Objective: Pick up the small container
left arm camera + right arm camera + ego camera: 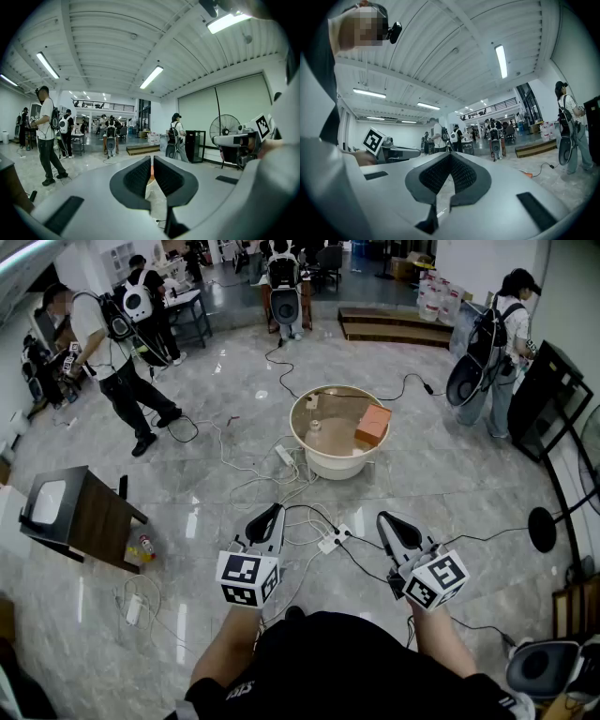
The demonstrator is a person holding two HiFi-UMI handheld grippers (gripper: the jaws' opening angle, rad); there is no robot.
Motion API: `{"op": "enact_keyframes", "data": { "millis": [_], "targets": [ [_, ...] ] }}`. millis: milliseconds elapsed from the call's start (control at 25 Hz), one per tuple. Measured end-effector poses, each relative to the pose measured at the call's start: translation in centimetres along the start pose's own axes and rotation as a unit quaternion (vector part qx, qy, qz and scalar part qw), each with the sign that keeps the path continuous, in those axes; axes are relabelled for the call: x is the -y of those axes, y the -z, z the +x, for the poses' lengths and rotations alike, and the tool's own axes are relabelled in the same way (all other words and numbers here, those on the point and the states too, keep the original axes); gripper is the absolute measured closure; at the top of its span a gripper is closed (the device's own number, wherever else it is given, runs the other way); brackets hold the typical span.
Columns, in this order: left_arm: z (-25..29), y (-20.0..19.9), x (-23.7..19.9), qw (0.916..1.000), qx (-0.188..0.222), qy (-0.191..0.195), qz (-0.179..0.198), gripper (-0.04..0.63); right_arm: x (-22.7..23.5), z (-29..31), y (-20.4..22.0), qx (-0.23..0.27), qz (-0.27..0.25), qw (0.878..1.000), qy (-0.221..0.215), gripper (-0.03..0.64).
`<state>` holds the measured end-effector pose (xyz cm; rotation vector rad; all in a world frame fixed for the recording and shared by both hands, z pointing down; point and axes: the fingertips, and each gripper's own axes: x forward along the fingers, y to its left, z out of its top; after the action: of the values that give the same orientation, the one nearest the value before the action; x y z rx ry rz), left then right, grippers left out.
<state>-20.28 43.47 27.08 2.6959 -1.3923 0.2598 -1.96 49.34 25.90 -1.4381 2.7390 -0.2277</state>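
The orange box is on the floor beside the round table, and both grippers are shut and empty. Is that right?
Not quite. The orange box lies on top of the round table, not down beside it, as the head view shows. The left gripper and right gripper are indeed shut and empty.

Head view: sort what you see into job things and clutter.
Job: round table; small container on it; left gripper, right gripper, both shut and empty.
Lying about: orange box; power strip; floor cables; bottle.
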Motion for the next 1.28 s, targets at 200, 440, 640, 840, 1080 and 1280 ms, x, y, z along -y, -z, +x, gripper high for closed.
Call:
{"op": "enact_keyframes", "data": {
  "millis": [200, 440, 640, 840, 1080, 1280],
  "targets": [
    [0.2, 1.3, 0.6, 0.9998, -0.018, 0.002, -0.007, 0.561, 0.7, -1.3, 0.7, -0.001, 0.014, 1.000, 0.009, 0.606],
    [0.9, 1.2, 1.6, 0.9997, -0.022, 0.005, 0.000, 0.561, 2.2, -2.7, 0.9, -0.001, 0.023, 0.999, 0.022, 0.606],
    [0.2, 1.8, 2.3, 0.9998, -0.022, 0.001, -0.001, 0.562, 2.0, -3.7, 1.4, -0.003, 0.025, 1.000, 0.018, 0.606],
    [-0.4, 3.1, 2.9, 0.9996, -0.029, -0.004, -0.006, 0.562, 0.9, -4.5, 2.0, -0.012, 0.023, 1.000, -0.004, 0.604],
    [1.6, 4.2, 1.6, 0.9991, -0.035, -0.009, -0.022, 0.561, 2.9, -3.2, 3.2, -0.032, 0.038, 0.999, -0.004, 0.603],
    [5.0, 4.9, -0.7, 0.9986, -0.042, -0.009, -0.031, 0.562, 5.3, -0.5, 3.4, -0.038, 0.045, 0.998, 0.002, 0.603]
  ]
}}
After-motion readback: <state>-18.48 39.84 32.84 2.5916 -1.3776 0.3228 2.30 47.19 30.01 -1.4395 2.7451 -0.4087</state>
